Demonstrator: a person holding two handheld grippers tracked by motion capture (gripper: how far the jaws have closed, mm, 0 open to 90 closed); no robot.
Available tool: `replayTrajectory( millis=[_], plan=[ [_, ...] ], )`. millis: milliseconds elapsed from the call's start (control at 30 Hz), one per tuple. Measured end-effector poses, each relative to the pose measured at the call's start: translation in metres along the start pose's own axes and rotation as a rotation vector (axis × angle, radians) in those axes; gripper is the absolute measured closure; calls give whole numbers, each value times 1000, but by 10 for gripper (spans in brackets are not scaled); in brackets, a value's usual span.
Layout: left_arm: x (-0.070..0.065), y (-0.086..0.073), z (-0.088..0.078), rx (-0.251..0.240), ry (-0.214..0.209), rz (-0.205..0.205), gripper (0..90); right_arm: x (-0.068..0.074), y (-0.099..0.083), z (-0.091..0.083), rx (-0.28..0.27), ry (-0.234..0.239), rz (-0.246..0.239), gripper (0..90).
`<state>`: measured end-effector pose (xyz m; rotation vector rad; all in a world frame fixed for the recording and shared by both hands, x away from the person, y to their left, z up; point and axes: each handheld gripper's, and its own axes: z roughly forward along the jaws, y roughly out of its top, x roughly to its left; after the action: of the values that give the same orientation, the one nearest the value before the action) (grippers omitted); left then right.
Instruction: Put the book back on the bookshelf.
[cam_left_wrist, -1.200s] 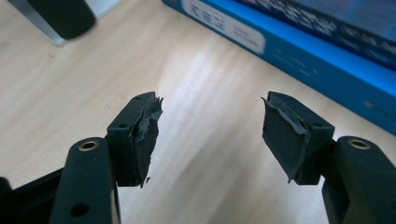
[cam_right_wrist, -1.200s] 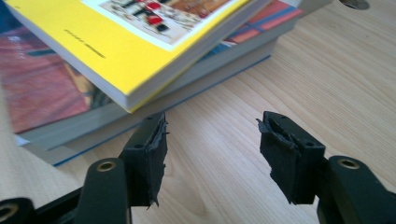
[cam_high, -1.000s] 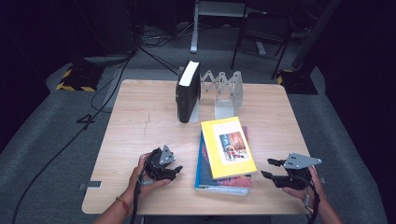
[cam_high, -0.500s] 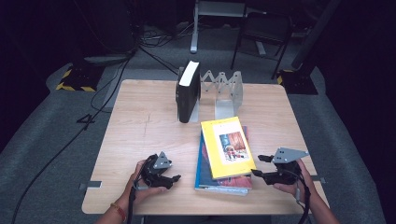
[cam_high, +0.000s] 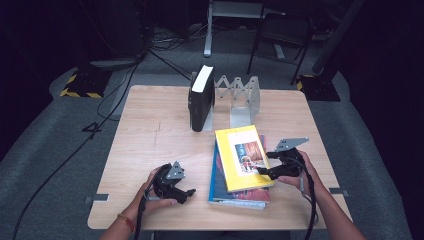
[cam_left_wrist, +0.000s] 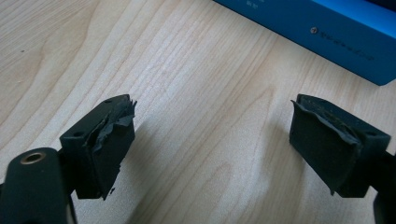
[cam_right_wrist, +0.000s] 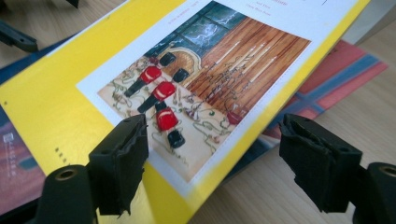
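Observation:
A yellow book (cam_high: 242, 157) tops a flat stack with a red-patterned book (cam_right_wrist: 345, 70) and a blue book (cam_high: 220, 192) beneath. My right gripper (cam_high: 263, 170) is at the stack's right edge. Its jaws have just been opening and stand open (cam_right_wrist: 215, 140) astride the yellow book's (cam_right_wrist: 46, 98) edge, with the pads not pressing on it. My left gripper (cam_high: 189, 192) rests on the table left of the stack. Its jaws have just been opening too and are open (cam_left_wrist: 212, 121) over bare wood with nothing between them. The blue book's (cam_left_wrist: 327, 28) spine lies just ahead.
A black book (cam_high: 201, 97) stands upright at the far middle of the wooden table (cam_high: 150, 135), against a folding metal rack (cam_high: 244, 95). A chair and cables are on the floor beyond the table.
The right hand has moved left from the table's right edge up to the book stack. Both grippers' jaws stand wider apart. The left hand has stayed about where it was.

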<state>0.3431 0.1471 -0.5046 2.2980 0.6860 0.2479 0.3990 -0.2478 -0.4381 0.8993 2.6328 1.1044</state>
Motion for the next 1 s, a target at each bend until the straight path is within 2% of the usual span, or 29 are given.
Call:
replayTrajectory(
  millis=[100, 200, 400, 500, 633, 733, 833, 933, 1000],
  plan=[
    [1, 4, 3, 5, 8, -4, 127, -9, 3, 6, 24, 58, 38, 200],
    [3, 14, 8, 5, 25, -23, 165, -13, 4, 8, 33, 76, 38, 189],
    [8, 38, 15, -36, 84, -31, 171, -8, 5, 6, 23, 51, 6, 221],
    [8, 50, 20, -51, 108, -13, 176, -7, 5, 6, 19, 43, 5, 229],
    [13, 56, 25, -69, 111, -17, 196, -1, 6, 7, 10, 31, -13, 249],
    [17, 58, 31, -61, 115, -15, 199, 4, 6, 8, 5, 36, -18, 255],
    [18, 59, 35, -55, 118, 3, 266, 17, 8, 9, 8, 33, -60, 287],
    [21, 59, 41, -46, 134, -9, 290, 24, 8, 8, 2, 16, -75, 349],
    [22, 60, 42, -64, 137, -3, 311, 26, 7, 7, -9, 6, -95, 366]
  ],
)
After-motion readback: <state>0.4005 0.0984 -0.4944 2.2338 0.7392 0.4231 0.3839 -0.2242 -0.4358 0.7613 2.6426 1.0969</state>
